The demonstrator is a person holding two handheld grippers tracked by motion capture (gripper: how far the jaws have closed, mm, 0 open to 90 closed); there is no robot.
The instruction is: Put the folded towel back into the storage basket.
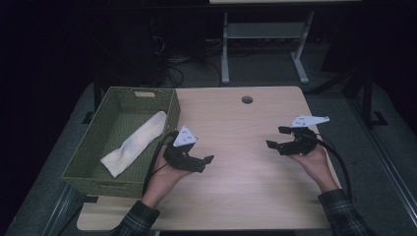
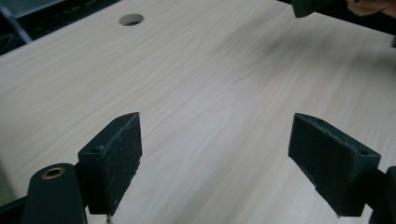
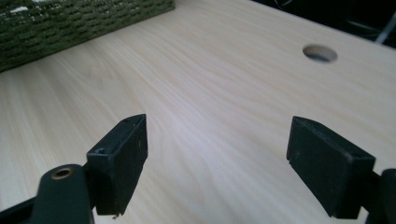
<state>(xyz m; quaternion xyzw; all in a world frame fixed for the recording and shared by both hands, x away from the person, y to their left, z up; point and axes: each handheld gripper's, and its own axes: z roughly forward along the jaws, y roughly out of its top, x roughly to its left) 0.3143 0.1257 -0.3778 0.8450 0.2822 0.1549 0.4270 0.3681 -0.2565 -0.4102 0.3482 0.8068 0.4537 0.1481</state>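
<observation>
On the left, a hand holds my left gripper just above the wooden table, right beside the green basket. Its jaws point toward the table's middle. They stand wide open in the left gripper view, with bare wood between them. On the right, my right gripper points left toward the table's middle. In the right gripper view its jaws are wide apart too, with nothing between them. A rolled white cloth lies diagonally inside the basket.
The woven basket hangs over the table's left edge, and its wall appears far off in the right gripper view. A round cable hole sits near the far edge. Another table's legs and cables stand on the floor beyond.
</observation>
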